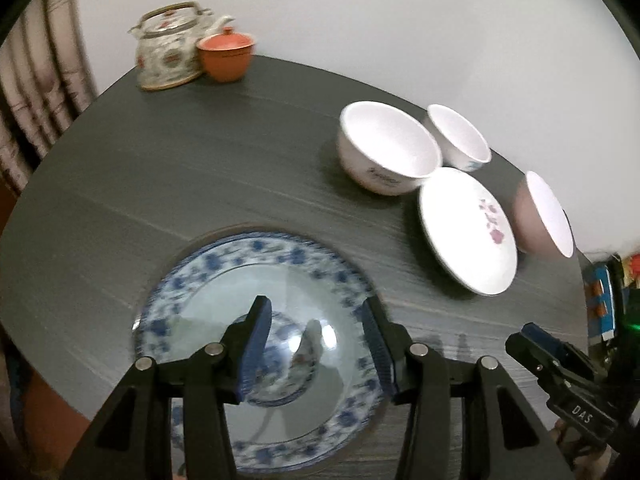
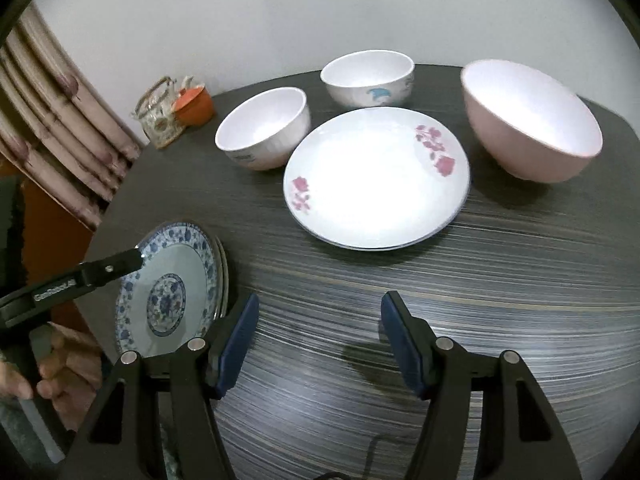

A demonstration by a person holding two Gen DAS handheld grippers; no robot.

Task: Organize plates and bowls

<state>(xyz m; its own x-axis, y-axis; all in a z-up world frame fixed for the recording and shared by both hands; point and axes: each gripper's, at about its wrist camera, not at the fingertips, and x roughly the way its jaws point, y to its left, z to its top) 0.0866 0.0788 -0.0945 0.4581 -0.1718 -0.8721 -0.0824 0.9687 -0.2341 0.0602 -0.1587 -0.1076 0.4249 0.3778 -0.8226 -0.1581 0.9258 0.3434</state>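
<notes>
Blue-patterned plates [image 1: 280, 256] [image 2: 176, 264] lie stacked at the near left of the dark round table [image 2: 480, 280]. My left gripper [image 1: 316, 308] [image 2: 136, 258] hovers over the stack, open, with nothing between its pads. My right gripper [image 2: 320, 300] [image 1: 528, 332] is open over bare table. Ahead of it lies a white plate with pink flowers [image 2: 372, 176] [image 1: 460, 232]. Behind that plate stand a ribbed white bowl [image 2: 260, 128] [image 1: 388, 148] and a white bowl with a blue print [image 2: 368, 72] [image 1: 460, 136]. A larger pink bowl [image 2: 532, 120] [image 1: 544, 216] sits to the right.
A patterned teapot [image 1: 168, 48] [image 2: 160, 116] and an orange lidded cup [image 1: 226, 56] [image 2: 194, 106] stand at the table's far left edge by a curtain [image 2: 60, 120]. A white wall is behind the table. A person's hand [image 2: 60, 372] holds the left gripper.
</notes>
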